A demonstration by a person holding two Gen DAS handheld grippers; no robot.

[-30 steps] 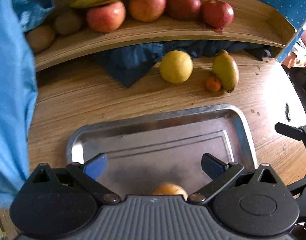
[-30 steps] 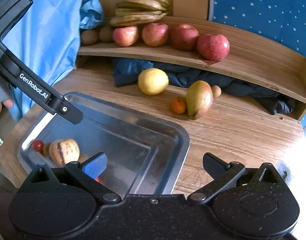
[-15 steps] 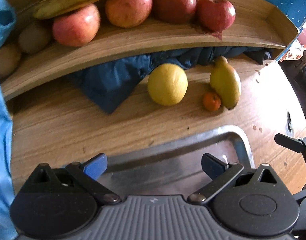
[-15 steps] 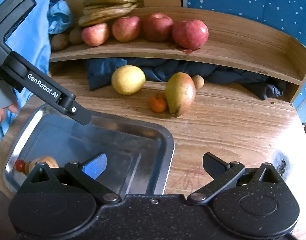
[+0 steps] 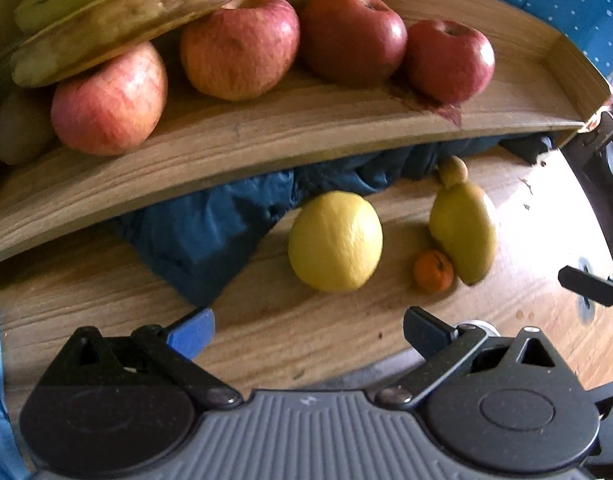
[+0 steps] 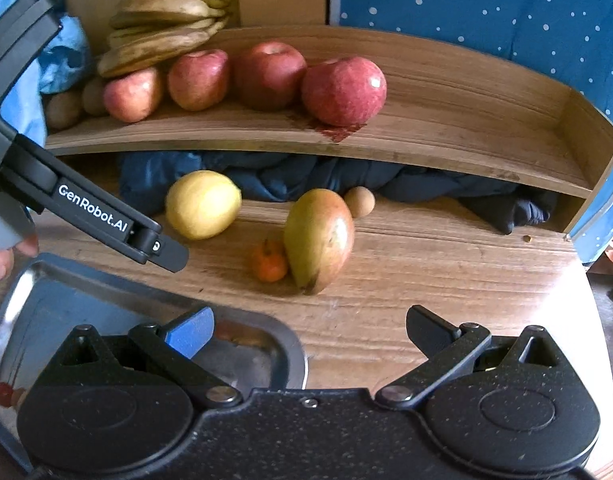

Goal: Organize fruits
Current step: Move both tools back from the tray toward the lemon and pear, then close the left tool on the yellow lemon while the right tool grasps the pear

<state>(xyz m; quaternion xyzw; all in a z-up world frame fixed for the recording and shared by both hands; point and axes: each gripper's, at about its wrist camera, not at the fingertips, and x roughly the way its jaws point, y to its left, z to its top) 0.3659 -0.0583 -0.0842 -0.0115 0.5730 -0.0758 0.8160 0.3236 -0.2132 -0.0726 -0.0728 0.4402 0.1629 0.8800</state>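
Both your grippers hang open and empty over the wooden table, facing the fruit.

Your left gripper (image 5: 308,326) has its fingers spread wide with nothing between them, aimed at the lemon (image 5: 335,241) lying on the table (image 5: 106,300) just in front of the dark blue cloth (image 5: 210,232). To the lemon's right, the small orange (image 5: 433,271) touches the mango (image 5: 464,232), and a little brown fruit (image 5: 452,171) sits behind the mango. Your right gripper (image 6: 308,330) is just as open, above the near corner of the metal tray (image 6: 34,304), where a small red fruit (image 6: 3,394) shows at the left edge. On the shelf (image 6: 446,128) four apples (image 6: 343,90) sit in a row beside the bananas (image 6: 166,36).
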